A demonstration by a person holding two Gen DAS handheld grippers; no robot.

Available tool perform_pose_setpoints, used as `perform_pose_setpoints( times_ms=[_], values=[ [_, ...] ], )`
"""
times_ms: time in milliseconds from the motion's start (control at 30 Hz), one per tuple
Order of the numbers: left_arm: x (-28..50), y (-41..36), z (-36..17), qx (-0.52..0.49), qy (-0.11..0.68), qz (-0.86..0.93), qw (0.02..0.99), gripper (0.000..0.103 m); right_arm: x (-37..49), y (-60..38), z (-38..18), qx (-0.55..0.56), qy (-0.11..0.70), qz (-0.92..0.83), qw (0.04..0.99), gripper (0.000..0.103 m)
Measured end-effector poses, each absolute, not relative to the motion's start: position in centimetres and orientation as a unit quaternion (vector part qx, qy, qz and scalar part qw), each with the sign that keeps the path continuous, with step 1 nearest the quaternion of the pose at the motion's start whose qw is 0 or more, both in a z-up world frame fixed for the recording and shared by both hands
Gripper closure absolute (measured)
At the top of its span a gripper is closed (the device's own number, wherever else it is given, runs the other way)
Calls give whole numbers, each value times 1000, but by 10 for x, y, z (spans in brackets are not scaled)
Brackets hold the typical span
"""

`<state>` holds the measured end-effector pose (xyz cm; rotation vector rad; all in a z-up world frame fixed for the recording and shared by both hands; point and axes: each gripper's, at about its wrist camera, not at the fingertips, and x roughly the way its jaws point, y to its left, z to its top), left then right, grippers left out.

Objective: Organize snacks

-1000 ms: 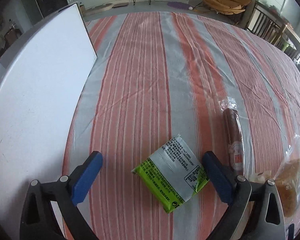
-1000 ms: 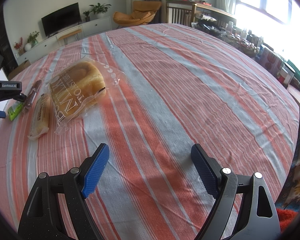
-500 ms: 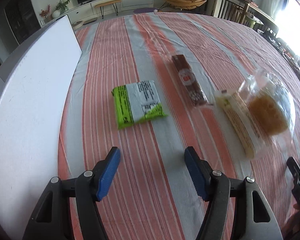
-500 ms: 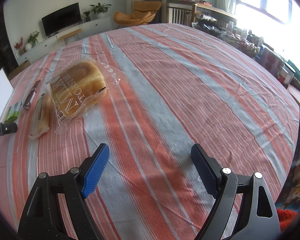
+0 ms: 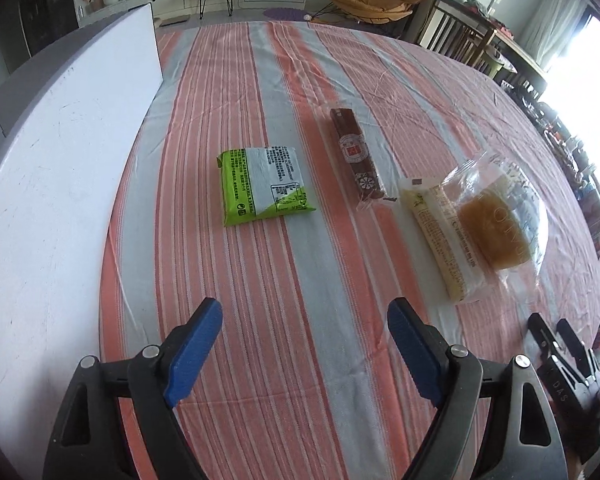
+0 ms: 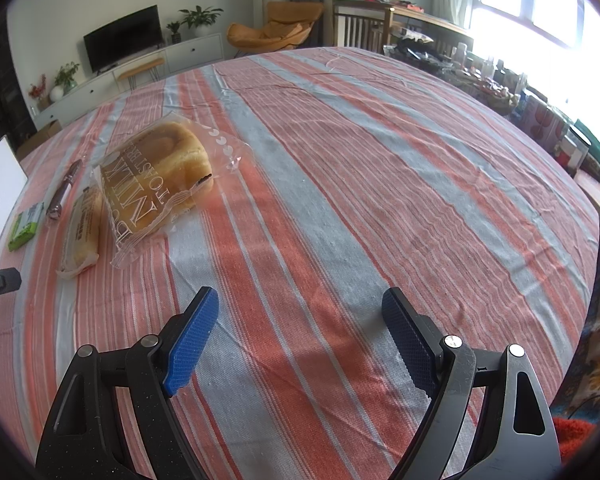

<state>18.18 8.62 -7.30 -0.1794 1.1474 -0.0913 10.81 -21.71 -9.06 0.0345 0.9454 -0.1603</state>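
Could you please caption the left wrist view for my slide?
Open left gripper faces four wrapped snacks on a striped tablecloth.

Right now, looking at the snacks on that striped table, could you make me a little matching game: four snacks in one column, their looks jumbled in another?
Snacks:
1. green packet
2. brown bar
3. pale yellow bar
4. toast bread bag

Looks:
A. clear wrapper printed with large white letters
B. long, dark, with a red label
C. flat, lime and white
D. long, cream-coloured, touching the bread bag

Pairs: 1-C, 2-B, 3-D, 4-A
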Motion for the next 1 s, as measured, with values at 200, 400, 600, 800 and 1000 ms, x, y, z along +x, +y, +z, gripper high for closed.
perform_pose_setpoints(
  times_ms=[200,400,600,800,1000],
  values=[
    [177,92,-56,-126,536,-55,833,19,108,-217,-91,17,455,-77,887,16],
    [176,94,-50,-130,532,-58,835,19,108,-217,-91,17,455,-77,887,16],
    [173,97,-52,-145,537,-79,827,19,108,-217,-91,17,455,-77,887,16],
    [166,98,-39,-155,518,-81,838,18,108,-217,-91,17,455,-77,887,16],
    [150,89,-1,-128,438,-95,885,3,108,-217,-91,17,455,-77,887,16]
  ],
)
